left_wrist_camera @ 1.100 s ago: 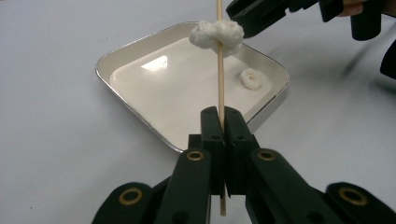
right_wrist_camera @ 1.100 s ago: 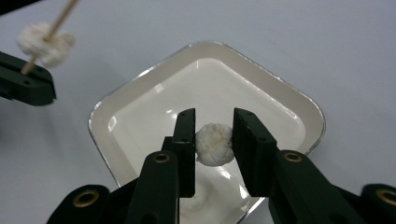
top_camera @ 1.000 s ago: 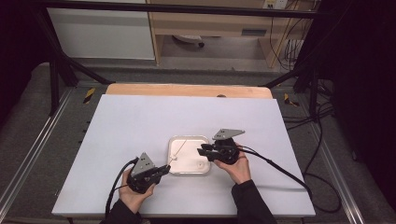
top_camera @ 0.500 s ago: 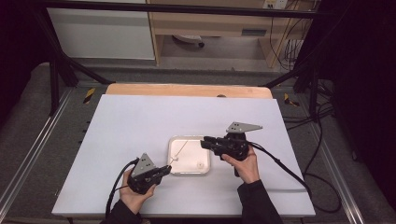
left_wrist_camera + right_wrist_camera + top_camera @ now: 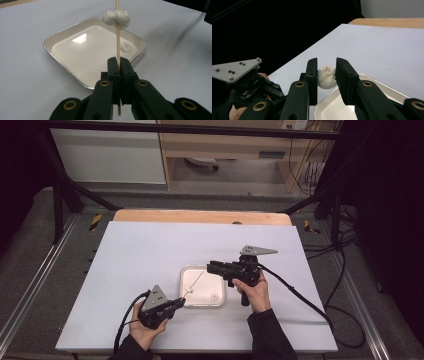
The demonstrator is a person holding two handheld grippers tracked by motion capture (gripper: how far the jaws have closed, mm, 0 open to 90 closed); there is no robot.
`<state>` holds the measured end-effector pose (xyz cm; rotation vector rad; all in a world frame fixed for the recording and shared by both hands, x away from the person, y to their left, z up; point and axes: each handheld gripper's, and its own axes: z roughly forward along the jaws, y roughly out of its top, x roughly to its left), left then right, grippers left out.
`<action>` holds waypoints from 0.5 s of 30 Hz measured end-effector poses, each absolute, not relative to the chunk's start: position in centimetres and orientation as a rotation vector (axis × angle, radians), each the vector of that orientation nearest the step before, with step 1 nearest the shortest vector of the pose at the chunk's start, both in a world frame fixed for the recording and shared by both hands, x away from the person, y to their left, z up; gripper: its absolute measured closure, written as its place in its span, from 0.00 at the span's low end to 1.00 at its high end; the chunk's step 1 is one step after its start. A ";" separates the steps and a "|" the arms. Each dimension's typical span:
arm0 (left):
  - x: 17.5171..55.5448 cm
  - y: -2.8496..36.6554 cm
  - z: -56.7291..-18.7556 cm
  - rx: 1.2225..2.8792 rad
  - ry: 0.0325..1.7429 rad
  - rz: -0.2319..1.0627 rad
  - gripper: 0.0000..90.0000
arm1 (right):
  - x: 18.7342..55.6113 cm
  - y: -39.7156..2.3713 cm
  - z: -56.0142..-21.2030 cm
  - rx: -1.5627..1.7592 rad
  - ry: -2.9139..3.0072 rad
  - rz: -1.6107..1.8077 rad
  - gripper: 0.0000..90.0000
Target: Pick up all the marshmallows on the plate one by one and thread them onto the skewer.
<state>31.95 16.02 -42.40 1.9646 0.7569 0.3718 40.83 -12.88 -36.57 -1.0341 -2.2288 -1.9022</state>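
Observation:
A white tray [image 5: 200, 302] lies on the table, and one small white ball [image 5: 214, 296] [image 5: 125, 47] rests inside it. My left gripper [image 5: 180, 304] [image 5: 119, 62] is at the tray's near left corner, shut on a thin wooden skewer [image 5: 196, 281] [image 5: 117, 47] that slants up over the tray. A white ball [image 5: 116, 18] is threaded on the skewer above the jaws. My right gripper [image 5: 211, 266] [image 5: 325, 66] hovers over the tray's far right corner, pointing left, its pads pressed on another white ball [image 5: 326, 77].
The white table top [image 5: 150, 250] has free room on every side of the tray. A wooden strip [image 5: 200, 216] runs along its far edge. Cables [image 5: 300, 295] trail from the right gripper off the right side. In the right gripper view the left gripper's grey plate [image 5: 235, 70] shows at lower left.
My right gripper has lifted off the tray's right edge with the white ball between its jaws. The left gripper and skewer have stayed put.

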 end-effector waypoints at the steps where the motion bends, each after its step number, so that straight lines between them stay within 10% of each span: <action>1: 31.9 16.0 -42.4 1.964 0.758 0.371 0.98 | 40.9 -12.8 -36.7 -1.033 -2.219 -1.903 0.80; 15: 31.7 15.7 -42.4 1.962 0.744 0.375 0.98 | 41.1 -12.0 -37.4 -1.021 -2.164 -1.897 0.81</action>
